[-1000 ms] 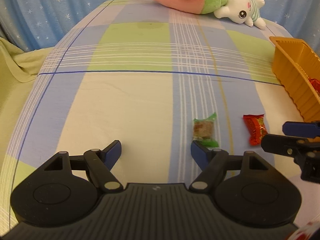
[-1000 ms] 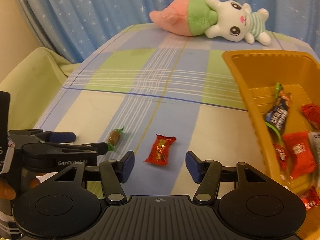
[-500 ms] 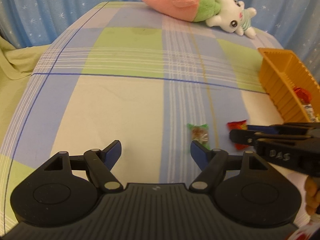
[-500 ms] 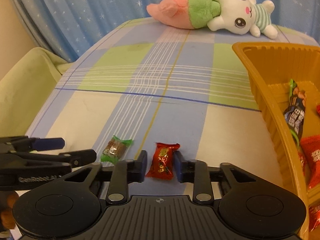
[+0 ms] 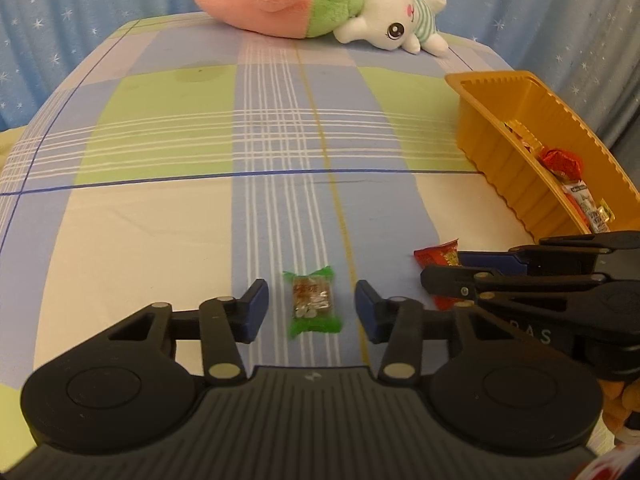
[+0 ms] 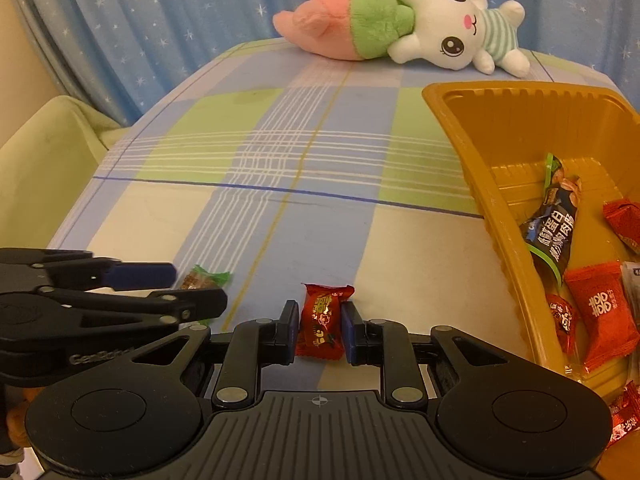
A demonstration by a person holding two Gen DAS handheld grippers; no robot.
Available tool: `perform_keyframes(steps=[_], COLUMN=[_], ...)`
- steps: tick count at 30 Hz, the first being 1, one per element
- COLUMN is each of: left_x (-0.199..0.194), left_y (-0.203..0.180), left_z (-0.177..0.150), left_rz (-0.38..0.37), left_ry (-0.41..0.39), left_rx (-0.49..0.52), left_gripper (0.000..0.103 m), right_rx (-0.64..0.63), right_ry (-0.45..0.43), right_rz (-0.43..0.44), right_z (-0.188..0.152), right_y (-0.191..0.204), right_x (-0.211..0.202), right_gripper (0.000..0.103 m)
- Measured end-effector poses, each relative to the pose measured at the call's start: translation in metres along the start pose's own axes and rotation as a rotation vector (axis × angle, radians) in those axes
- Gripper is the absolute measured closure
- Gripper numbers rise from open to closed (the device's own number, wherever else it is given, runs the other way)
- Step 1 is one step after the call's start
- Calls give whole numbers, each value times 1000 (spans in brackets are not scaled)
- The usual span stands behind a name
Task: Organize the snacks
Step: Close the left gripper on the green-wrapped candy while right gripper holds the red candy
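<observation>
Right gripper first — its two blue pads are pinched on the red-wrapped candy, squeezing the crinkly foil from both sides while the sweet lies on the checked cloth. Over on the other side the left gripper is closing, jaws straddling the green-wrapped candy, but there is daylight on both sides, so the pads are not on it. That one is a small clear packet with frilly green ends and a brown block inside, flat on a blue stripe. So this is a double pick-up in hand, one sweet caught and one about to be. What comes next, by my reading: the left has to finish its squeeze square on the packet's middle, then both lift and carry across to the orange tray — a ribbed, glossy plastic tub just right of the red sweet, already holding several red packets and a dark one. At the far edge lies a soft plush rabbit.
</observation>
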State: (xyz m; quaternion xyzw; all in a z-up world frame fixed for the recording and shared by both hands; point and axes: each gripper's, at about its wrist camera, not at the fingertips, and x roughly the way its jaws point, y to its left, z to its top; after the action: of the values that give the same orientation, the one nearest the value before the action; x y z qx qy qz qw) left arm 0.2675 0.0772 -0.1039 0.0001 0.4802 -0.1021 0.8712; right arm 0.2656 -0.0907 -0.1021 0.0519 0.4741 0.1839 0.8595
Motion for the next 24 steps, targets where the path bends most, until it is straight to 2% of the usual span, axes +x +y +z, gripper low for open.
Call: perform_keyframes(steps=[8, 24], left_x=[3, -15], left_y=[1, -1], left_z=[0, -8], left_rz=[8, 7], left_ry=[5, 0], left_rx=[13, -1], left_gripper=[83, 84], right_rx=[-13, -46], right_ry=[-3, 16], right_rz=[-6, 22], right_z=[-1, -5], right_y=[3, 14], right_x=[1, -2], right_gripper=[80, 81])
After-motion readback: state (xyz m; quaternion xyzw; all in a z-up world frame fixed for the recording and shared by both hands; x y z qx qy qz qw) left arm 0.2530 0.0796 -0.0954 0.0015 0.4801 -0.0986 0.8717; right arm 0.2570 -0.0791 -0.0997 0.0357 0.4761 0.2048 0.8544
